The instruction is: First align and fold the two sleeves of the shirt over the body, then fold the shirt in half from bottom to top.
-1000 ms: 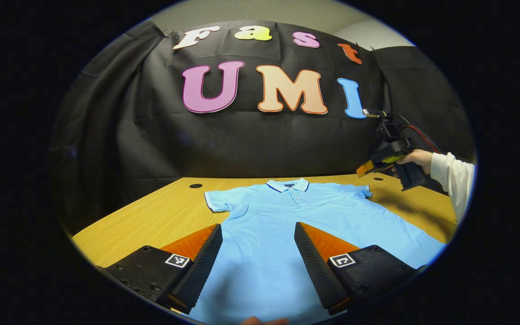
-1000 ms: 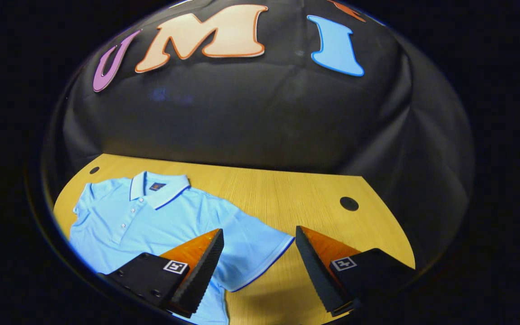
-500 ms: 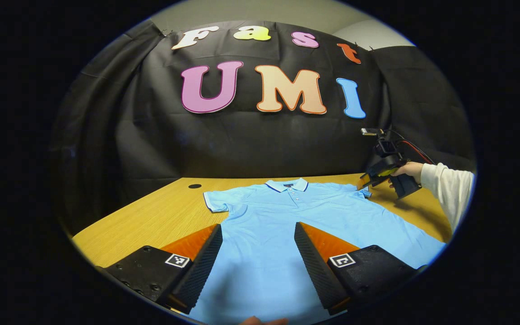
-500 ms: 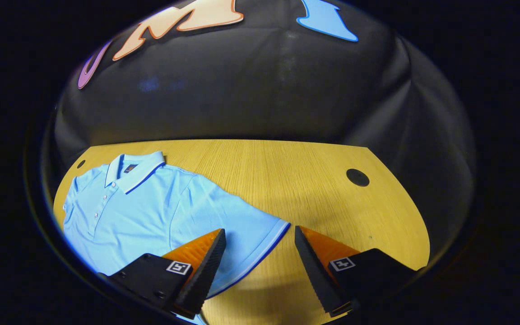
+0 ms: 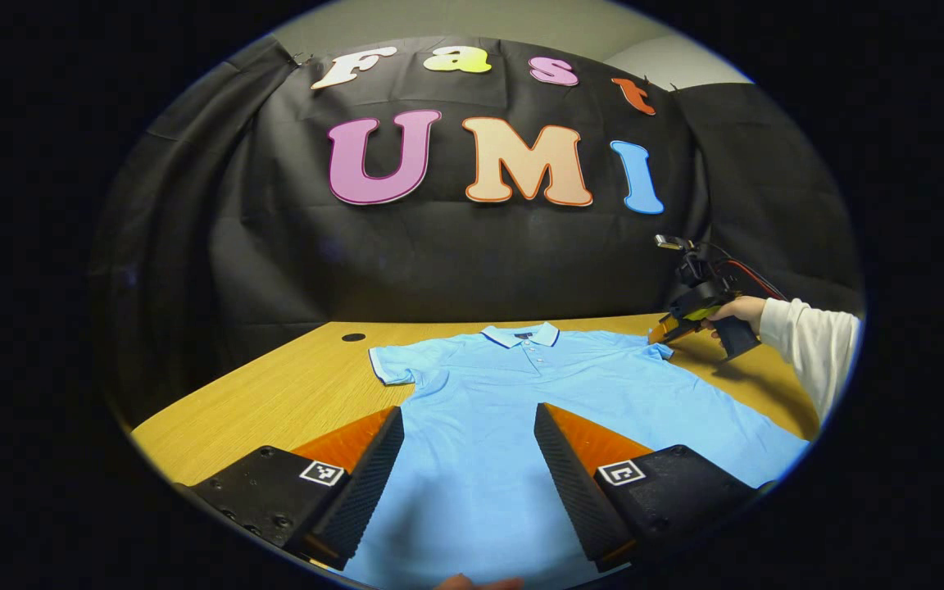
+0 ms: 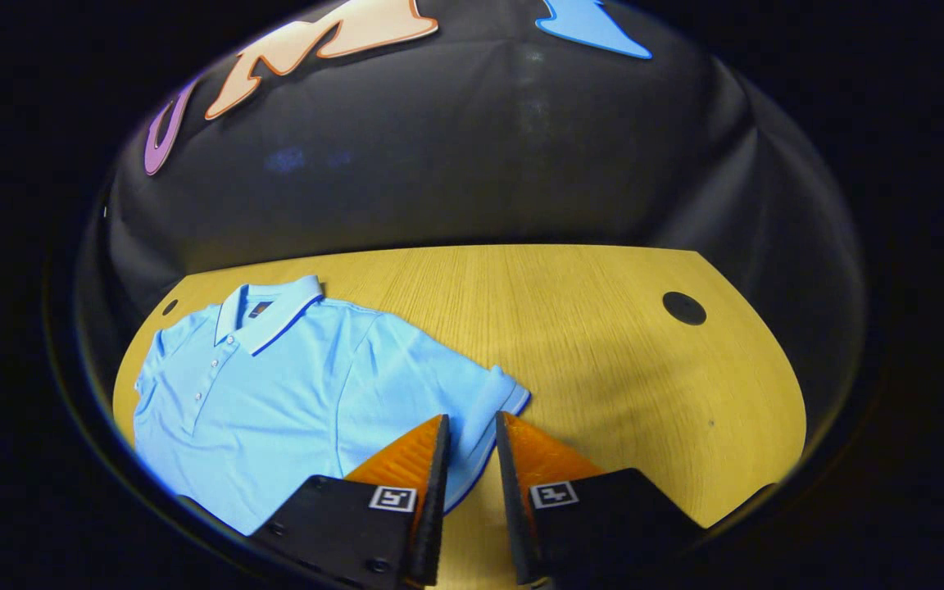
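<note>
Closing right gripper [image 6: 469, 459]: low centre of the right gripper view, fingers drawn nearly together over the edge of the shirt's sleeve [image 6: 484, 410]; a narrow gap remains, and whether both pads press the cloth I cannot tell.
Sleeve cuff: just above the fingertips, bunched a little, dark trim line running down into the gap between the fingers.
Shirt [image 6: 275, 393]: light blue polo, lying flat on its back, filling the lower left of the right gripper view, collar [image 6: 271, 307] toward upper left.
Table [image 6: 603, 344]: yellow wood, bare to the right of the sleeve, a dark round hole [image 6: 683, 308] at right.
Left gripper [image 5: 468, 467]: bottom centre of the left gripper view, fingers spread wide, nothing between them, hovering above the shirt's lower body [image 5: 472, 475].
Right gripper seen from afar [image 5: 662, 332]: right of the left gripper view, tip at the far sleeve, held by a hand [image 5: 738, 310] in a white sleeve [image 5: 808, 336].
</note>
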Demonstrator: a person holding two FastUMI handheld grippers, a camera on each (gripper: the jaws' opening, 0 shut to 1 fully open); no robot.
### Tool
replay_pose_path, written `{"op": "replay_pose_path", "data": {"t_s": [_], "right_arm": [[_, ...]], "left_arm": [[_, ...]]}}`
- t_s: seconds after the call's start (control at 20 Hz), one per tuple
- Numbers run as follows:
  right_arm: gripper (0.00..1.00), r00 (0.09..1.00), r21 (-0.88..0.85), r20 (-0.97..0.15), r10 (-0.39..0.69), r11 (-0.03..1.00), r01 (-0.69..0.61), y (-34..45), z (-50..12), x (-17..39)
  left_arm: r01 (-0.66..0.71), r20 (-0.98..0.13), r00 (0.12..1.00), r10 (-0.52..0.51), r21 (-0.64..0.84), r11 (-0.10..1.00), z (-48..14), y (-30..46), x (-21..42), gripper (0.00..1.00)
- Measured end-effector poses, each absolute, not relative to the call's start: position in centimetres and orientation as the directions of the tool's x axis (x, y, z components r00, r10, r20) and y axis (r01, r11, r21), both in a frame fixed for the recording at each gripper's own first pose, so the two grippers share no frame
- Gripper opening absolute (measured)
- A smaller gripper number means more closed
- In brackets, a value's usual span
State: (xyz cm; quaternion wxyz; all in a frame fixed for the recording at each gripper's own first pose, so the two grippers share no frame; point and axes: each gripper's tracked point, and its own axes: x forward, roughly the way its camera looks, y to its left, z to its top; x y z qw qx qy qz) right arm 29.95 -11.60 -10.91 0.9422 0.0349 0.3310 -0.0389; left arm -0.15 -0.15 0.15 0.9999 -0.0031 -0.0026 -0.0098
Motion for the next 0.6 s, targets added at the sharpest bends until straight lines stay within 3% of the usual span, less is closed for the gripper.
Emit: {"op": "replay_pose_path", "data": {"t_s": [0.1,0.2,0.25,0.45,0.6], "right_arm": [[0.1,0.771,0.044,-0.634,-0.053,0.994,0.104,-11.5,-11.0,29.8],[0.1,0.77,0.043,-0.636,-0.054,0.993,0.106,-11.4,-11.0,29.7],[0.02,0.772,0.045,-0.634,-0.052,0.994,0.104,-11.3,-10.8,29.8],[0.03,0.807,0.058,-0.59,-0.03,0.995,0.079,-9.8,-8.5,30.1],[0.02,0.851,0.126,-0.523,0.053,0.992,0.016,-6.2,-5.6,30.3]], "left_arm": [[0.019,0.005,1.0,-0.019,-0.007,1.0,0.1,-0.1,-0.1,0.96],[0.019,0.005,1.0,-0.019,-0.006,1.0,0.1,-0.1,-0.1,0.96],[0.019,0.005,1.0,-0.019,-0.006,1.0,0.0,-0.1,-0.1,0.96],[0.022,0.004,1.0,-0.022,-0.003,1.0,-0.1,-0.2,0.0,0.96],[0.023,0.005,1.0,-0.023,-0.002,1.0,-0.1,-0.1,0.0,0.96]]}}
